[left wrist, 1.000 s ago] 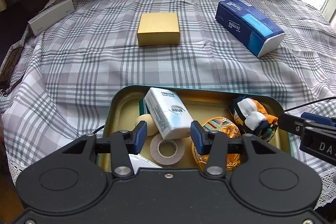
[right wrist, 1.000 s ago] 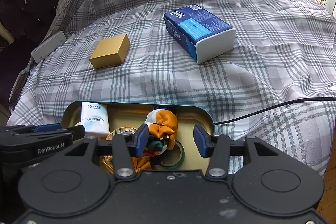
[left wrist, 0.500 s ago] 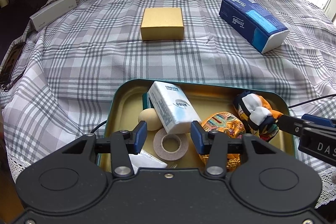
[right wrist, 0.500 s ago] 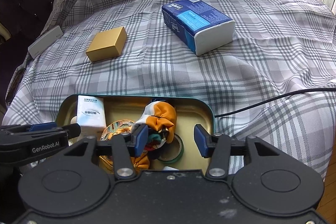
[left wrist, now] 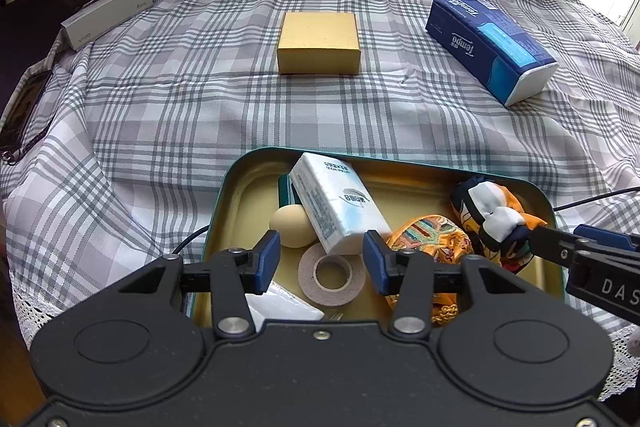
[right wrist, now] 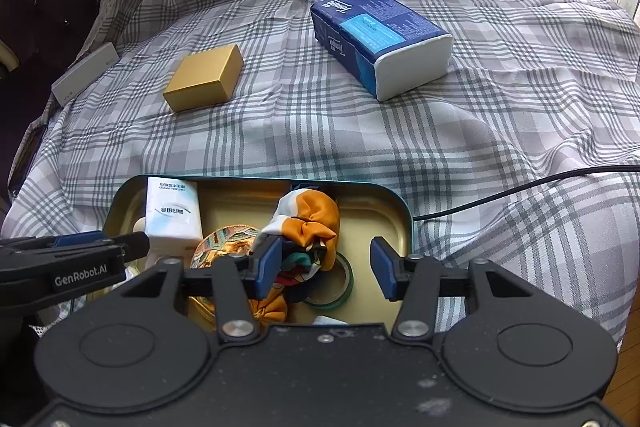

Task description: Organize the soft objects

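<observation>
A teal tin tray (left wrist: 256, 163) (right wrist: 392, 195) with a gold inside lies on the checked cloth. In it are a white tissue pack (left wrist: 336, 203) (right wrist: 172, 211), a beige egg-shaped ball (left wrist: 290, 227), a tape roll (left wrist: 332, 275), a patterned orange pouch (left wrist: 432, 235) (right wrist: 228, 239), an orange-white scarf bundle (left wrist: 492, 211) (right wrist: 308, 219) and a green tape ring (right wrist: 340, 291). My left gripper (left wrist: 320, 261) is open above the tape roll and tissue pack. My right gripper (right wrist: 324, 265) is open over the scarf, its left pad touching it.
On the cloth beyond the tray lie a gold box (left wrist: 319, 43) (right wrist: 204, 77), a blue Tempo tissue pack (left wrist: 490, 47) (right wrist: 380, 39) and a grey box (left wrist: 106, 15) at the far left edge. A black cable (right wrist: 520, 187) runs off to the right.
Both grippers have pulled back and risen slightly, so the tray sits farther up in each view. The objects have not moved.
</observation>
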Demonstrator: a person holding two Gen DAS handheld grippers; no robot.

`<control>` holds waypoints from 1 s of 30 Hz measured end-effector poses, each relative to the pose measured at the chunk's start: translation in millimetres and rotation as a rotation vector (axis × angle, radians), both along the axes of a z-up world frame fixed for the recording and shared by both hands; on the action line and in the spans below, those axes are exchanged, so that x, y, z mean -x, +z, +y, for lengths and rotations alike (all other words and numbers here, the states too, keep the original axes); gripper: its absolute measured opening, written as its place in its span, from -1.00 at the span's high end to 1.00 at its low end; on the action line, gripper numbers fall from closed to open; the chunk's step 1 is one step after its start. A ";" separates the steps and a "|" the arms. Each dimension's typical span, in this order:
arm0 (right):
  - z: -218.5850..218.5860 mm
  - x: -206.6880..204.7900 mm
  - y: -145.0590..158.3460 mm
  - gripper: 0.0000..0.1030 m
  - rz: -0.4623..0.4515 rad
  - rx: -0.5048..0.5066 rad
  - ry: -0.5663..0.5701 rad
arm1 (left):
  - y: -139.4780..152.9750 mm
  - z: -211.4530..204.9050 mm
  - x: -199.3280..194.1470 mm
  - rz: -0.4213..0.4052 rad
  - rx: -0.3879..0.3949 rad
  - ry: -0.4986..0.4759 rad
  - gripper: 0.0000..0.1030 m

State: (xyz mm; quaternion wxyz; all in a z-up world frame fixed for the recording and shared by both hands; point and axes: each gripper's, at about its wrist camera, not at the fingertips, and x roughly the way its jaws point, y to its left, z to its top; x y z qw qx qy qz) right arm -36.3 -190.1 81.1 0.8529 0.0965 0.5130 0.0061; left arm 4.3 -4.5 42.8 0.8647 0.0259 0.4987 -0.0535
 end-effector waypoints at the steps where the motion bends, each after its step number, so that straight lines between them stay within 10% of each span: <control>1: 0.3 -0.3 -0.1 0.05 0.000 0.000 0.001 | -0.1 -0.1 -0.1 0.000 0.000 0.000 0.09; 30: 1.8 -3.2 -0.2 0.04 0.003 -0.001 0.000 | -2.2 0.7 -1.9 -0.002 -0.014 0.007 0.09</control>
